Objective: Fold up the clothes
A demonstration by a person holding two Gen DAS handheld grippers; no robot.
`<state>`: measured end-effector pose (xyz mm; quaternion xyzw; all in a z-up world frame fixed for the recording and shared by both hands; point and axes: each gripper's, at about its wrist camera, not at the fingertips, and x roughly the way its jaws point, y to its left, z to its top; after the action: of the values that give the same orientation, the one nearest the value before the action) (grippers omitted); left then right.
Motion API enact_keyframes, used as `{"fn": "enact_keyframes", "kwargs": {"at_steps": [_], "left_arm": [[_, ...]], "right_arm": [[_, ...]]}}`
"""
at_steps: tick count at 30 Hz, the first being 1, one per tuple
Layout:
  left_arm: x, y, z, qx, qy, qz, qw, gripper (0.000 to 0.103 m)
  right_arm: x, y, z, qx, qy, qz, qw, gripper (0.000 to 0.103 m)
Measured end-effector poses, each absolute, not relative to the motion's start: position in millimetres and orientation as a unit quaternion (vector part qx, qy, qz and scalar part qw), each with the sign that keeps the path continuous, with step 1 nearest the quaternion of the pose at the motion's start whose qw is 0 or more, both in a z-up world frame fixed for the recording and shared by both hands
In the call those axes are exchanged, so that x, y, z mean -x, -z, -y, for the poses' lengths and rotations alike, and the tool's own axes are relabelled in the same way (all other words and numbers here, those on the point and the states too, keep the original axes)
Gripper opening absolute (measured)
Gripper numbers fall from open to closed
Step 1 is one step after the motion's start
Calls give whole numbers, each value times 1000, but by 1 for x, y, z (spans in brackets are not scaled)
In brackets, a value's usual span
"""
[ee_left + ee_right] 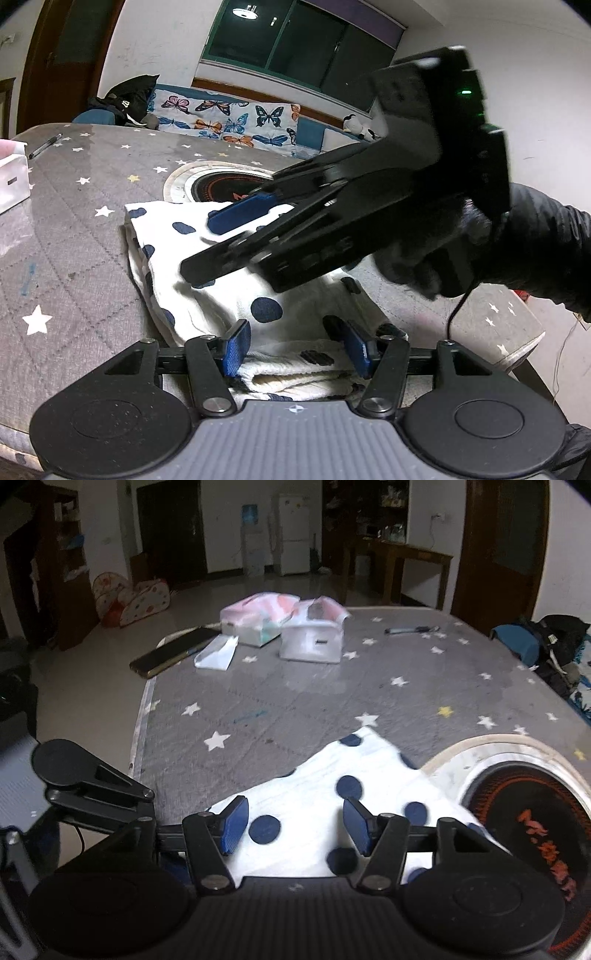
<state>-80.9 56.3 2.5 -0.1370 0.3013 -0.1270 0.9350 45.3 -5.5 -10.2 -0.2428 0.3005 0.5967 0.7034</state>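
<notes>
Both your left gripper (297, 349) and right gripper (295, 825) hang released over the cloth (221, 295); clench carelessly and the fold between your fingers slips apart.

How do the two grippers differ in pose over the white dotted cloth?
The left gripper sits low at the near folded edge of the white dotted cloth, whereas the right gripper hovers tilted above the cloth's middle. The left one's view faces the window; the right's faces the tissue boxes. Both are open, holding nothing.
</notes>
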Motion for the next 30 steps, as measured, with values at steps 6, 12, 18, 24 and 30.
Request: {"fn": "enact_keyframes", "kwargs": {"at_steps": [6,12,18,24,30], "left_arm": [[82,-2,-55,136,125,-301,935,61],[80,-3,-53,133,124,-303,935,66],[81,-1,-50,126,119,-303,937,68],[86,-9,-50,121,115,-295,941,68],[88,-21,-59,124,94,-277,948,68]], "right_arm": [[-50,2,44,220,-573,-312,725,59],[-50,14,81,195,-550,-339,738,59],[-44,33,98,185,-542,-341,746,59],[-36,22,109,160,-545,-321,758,59],[-22,16,116,171,-549,-311,757,59]]}}
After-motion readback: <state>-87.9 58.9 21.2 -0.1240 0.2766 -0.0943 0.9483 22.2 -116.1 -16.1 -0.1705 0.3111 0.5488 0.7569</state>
